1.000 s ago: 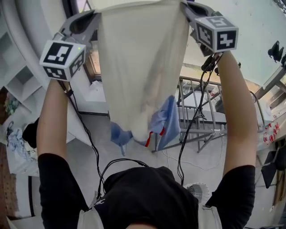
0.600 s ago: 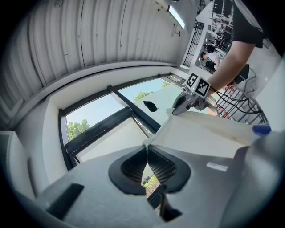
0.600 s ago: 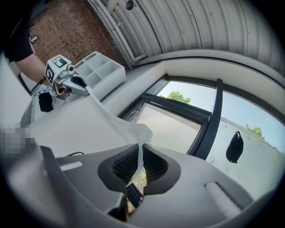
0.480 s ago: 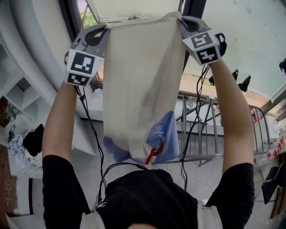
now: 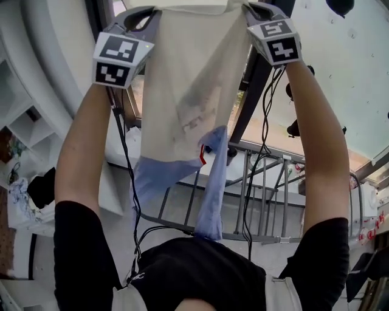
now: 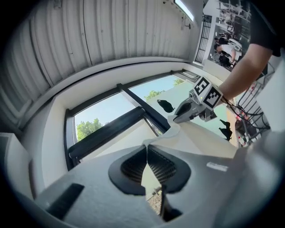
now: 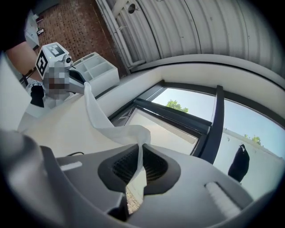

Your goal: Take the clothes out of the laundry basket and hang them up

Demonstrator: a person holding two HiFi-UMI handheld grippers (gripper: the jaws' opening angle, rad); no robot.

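The left gripper (image 5: 144, 13) and right gripper (image 5: 250, 10) each pinch a top corner of the cream cloth garment with blue trim (image 5: 191, 91). They hold it high overhead, probably to spread it flat for hanging.

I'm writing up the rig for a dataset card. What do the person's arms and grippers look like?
The left gripper and right gripper are grey shells with dark ribbed pads; each carries a white cube with black square markers. Black cables hang from both. The sleeves are short and black.
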